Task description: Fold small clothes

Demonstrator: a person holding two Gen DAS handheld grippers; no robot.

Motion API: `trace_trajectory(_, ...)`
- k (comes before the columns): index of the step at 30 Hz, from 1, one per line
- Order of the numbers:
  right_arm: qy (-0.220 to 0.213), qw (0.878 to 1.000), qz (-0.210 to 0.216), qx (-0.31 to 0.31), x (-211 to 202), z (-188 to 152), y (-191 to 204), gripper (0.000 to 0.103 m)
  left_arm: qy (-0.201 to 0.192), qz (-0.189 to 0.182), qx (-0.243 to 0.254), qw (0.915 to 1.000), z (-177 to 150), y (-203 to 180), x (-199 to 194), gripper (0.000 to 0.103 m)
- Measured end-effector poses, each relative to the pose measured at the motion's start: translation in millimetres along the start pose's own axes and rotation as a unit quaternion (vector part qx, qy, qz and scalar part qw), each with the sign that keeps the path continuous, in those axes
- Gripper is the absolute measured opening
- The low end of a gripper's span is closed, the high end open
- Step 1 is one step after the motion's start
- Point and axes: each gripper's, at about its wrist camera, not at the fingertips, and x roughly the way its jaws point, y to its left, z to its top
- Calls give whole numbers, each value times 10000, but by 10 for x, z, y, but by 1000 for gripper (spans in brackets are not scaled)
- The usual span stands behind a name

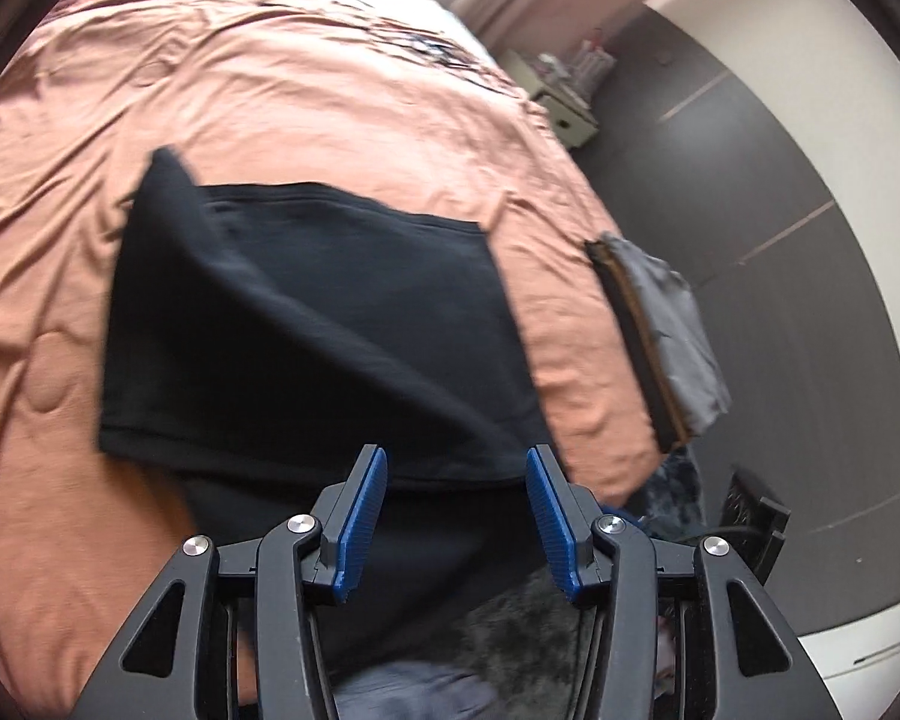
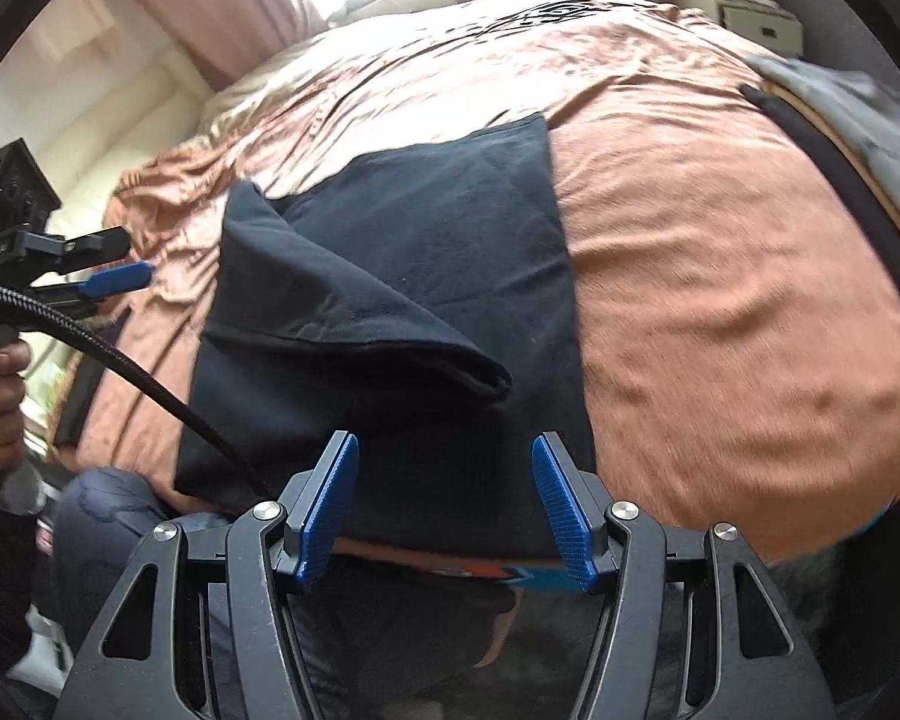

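Note:
A black garment (image 1: 306,324) lies partly folded on the orange bedspread (image 1: 330,96). One flap is turned over diagonally, with a raised corner at the far left. Its near edge hangs over the bed's front edge. It also shows in the right wrist view (image 2: 402,276), with the folded flap ending in a thick rolled edge near the middle. My left gripper (image 1: 456,468) is open and empty, just above the garment's near edge. My right gripper (image 2: 445,456) is open and empty over the garment's near edge. The left gripper also appears at the left of the right wrist view (image 2: 120,267).
A grey cloth over a dark flat board (image 1: 666,330) lies at the bed's right edge. A white bedside cabinet (image 1: 561,102) stands beyond it. Dark floor and a white wall are to the right. A black cable (image 2: 150,384) crosses the garment's left side. Pink curtains (image 2: 210,6) hang behind.

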Motion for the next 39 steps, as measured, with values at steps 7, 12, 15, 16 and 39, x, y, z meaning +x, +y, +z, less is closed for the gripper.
trace_trajectory(7, 134, 9977, -393, -538, 359, 193, 132, 58, 21, 202, -309, 9993, -53, 459, -150, 51)
trace_trajectory(12, 101, 9964, -491, -691, 562, 281, 184, 58, -45, 295, -490, 9984, -105, 728, -332, 51)
trace_trajectory(15, 15, 9959, -439, -786, 607, 295, 244, 29, -63, 308, -594, 9977, -138, 836, -391, 51)
trace_trajectory(16, -34, 9959, -422, -801, 596, 286, 247, 16, -57, 308, -618, 9976, -154, 852, -400, 51)
trace_trajectory(39, -464, 9953, 468, 713, -85, -319, -330, 4, 25, 323, -378, 9988, -303, 509, -429, 51)
